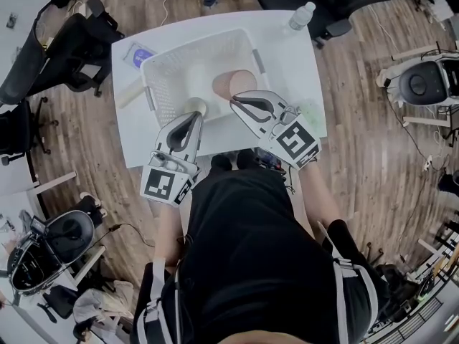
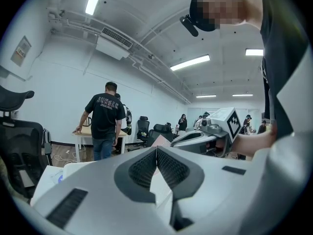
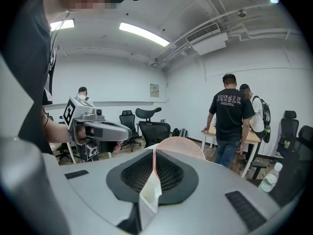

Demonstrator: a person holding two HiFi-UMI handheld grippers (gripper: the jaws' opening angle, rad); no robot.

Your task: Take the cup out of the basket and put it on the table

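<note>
The right gripper [image 1: 237, 100] leaned over the basket's [image 1: 166, 61] near rim, jaws pinched on the pink cup's [image 1: 233, 82] edge; the left gripper [image 1: 192, 118] hovered alongside, jaws pressed together, empty.

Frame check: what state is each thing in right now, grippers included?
left gripper: shut, nothing between the jaws.
right gripper: shut, nothing between the jaws.
pink cup: inside the basket, not gripped.
basket: on the table, open-topped.
bottle: upright, capped, at the table's corner.
</note>
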